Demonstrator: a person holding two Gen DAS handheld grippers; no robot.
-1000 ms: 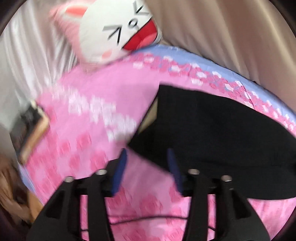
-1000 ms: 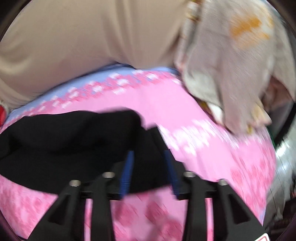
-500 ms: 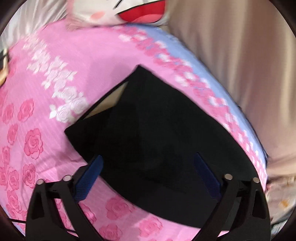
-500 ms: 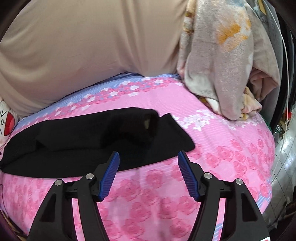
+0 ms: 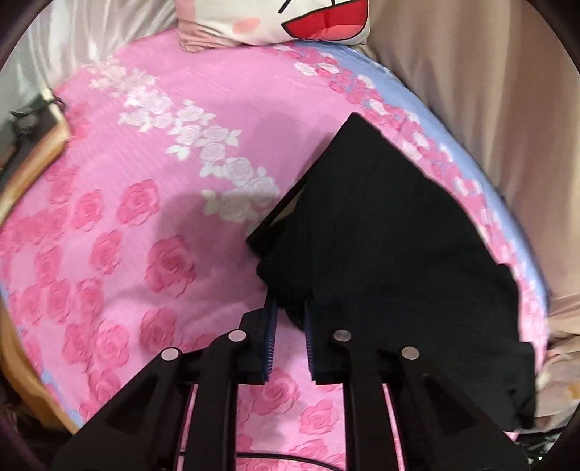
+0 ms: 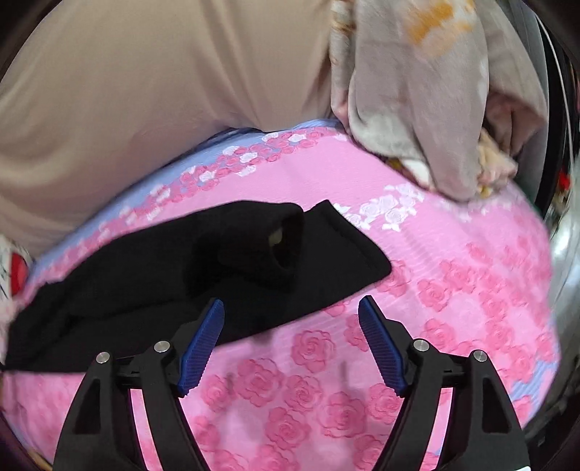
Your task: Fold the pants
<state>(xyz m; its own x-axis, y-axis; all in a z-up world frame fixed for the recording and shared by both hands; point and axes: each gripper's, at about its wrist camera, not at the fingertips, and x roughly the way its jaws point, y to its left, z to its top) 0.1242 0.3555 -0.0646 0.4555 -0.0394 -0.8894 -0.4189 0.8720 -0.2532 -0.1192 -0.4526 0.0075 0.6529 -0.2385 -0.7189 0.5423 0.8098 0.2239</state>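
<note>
Black pants lie on a pink rose-print bedsheet. In the left wrist view my left gripper is shut on the near corner of the pants, with black cloth between its blue pads. In the right wrist view the pants stretch to the left, with one leg end folded back and its opening showing. My right gripper is open and empty, just in front of the pants' near edge, above the sheet.
A white cartoon-face pillow lies at the head of the bed. A beige curtain runs along the far side. A crumpled grey blanket sits at the bed's right end. A wooden bed frame shows at left.
My left gripper was wide open over the pants and has closed on their near corner. My right gripper let go of the leg end a second ago and has backed off, open.
</note>
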